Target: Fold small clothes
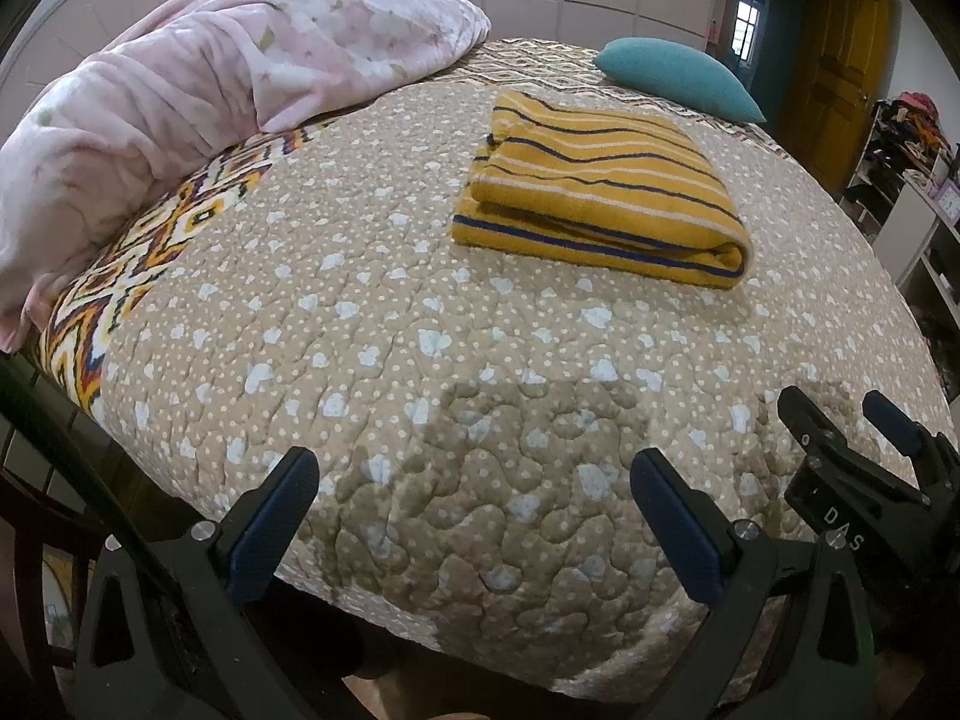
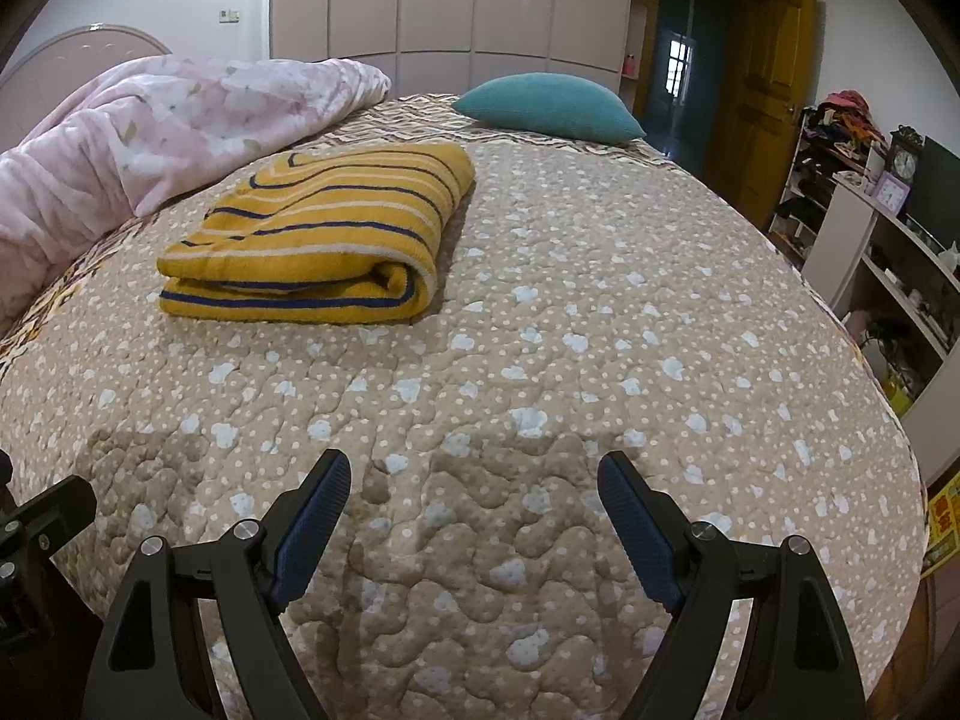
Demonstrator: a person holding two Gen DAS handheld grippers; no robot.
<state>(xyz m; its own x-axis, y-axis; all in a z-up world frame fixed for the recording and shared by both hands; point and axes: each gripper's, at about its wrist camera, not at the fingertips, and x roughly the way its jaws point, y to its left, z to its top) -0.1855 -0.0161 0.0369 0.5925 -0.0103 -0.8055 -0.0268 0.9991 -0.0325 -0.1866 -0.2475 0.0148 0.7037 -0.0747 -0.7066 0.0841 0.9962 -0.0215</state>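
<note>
Left wrist view: 1 folded yellow striped garment (image 1: 600, 192) lies on the bedspread (image 1: 420, 360), far & a bit right. 1 pink blanket (image 1: 210, 72) bunched far left, 1 teal pillow (image 1: 678, 78) far right. Left gripper (image 1: 474, 480) near, jaws spread wide, nothing betw. them. Right gripper (image 1: 849, 414) pokes in at right, also spread, empty.

Right wrist view: same 1 garment (image 2: 312, 234) far left, 1 blanket (image 2: 180, 114), 1 pillow (image 2: 546, 105). Right gripper (image 2: 474, 480) released over bare bedspread (image 2: 600, 330).
</note>
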